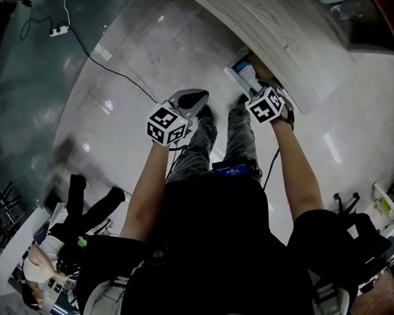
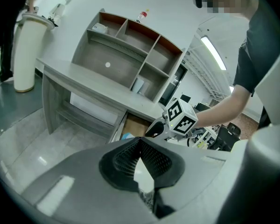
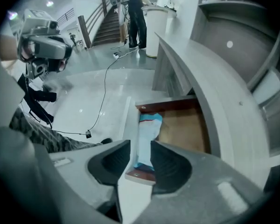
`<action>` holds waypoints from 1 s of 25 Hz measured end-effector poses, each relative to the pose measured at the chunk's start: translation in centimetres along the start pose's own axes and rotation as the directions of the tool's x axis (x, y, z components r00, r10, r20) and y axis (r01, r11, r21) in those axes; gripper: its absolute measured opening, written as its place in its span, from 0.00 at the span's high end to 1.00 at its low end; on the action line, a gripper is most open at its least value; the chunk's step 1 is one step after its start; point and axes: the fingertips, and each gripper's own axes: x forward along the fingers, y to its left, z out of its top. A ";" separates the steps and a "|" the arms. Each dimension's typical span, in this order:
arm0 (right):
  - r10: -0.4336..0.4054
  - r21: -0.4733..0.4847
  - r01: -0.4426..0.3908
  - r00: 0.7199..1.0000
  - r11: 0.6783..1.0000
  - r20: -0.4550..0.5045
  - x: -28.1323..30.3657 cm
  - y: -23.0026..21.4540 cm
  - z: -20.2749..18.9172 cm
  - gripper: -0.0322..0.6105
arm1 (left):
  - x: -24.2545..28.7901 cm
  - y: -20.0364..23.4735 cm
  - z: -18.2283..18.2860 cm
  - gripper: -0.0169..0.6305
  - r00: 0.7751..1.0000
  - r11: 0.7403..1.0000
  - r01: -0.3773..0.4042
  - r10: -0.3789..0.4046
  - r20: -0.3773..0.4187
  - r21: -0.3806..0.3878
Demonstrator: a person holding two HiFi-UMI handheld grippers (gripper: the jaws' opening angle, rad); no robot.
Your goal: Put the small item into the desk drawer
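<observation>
The desk drawer (image 3: pixel 182 129) stands pulled out under the grey desk top (image 3: pixel 210 87). A small light-blue and white packet (image 3: pixel 147 129) lies inside it along the white drawer front. My right gripper (image 3: pixel 140 160) hovers just above the drawer's near corner, open, with nothing pressed between its pads; the packet shows through the gap. In the head view the right gripper (image 1: pixel 257 87) reaches to the drawer (image 1: pixel 240 71) and the packet (image 1: pixel 248 76). My left gripper (image 1: pixel 192 100) hangs over the floor, left of the drawer, shut and empty (image 2: pixel 140 143). From the left gripper view the drawer (image 2: pixel 135 125) shows beside the right gripper (image 2: pixel 161 127).
A shelf hutch (image 2: pixel 130 55) sits on the desk (image 2: pixel 98 83) with a bottle (image 2: pixel 141 16) on top. A white cylinder bin (image 2: pixel 25 55) stands at the desk's far end. A black cable (image 1: pixel 98 54) runs over the glossy floor from a power strip (image 1: pixel 59 29). A person (image 3: pixel 136 17) stands far off.
</observation>
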 end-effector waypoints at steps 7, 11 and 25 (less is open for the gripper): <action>-0.042 0.033 0.041 0.999 0.999 0.030 -3.1 -0.5 -0.1 0.82 | -0.8 -1.0 1.0 0.97 1.000 1.000 0.013 -0.013 0.009 0.018; -0.067 0.055 0.065 0.997 0.996 0.039 -5.1 -0.5 -0.2 0.86 | -1.4 -1.5 1.7 0.97 1.000 0.999 0.026 -0.026 0.008 0.033; -0.120 0.153 0.097 0.982 0.983 0.147 -11.3 0.3 0.0 0.95 | -2.8 -3.9 3.4 0.97 0.998 0.993 0.067 -0.068 0.009 0.097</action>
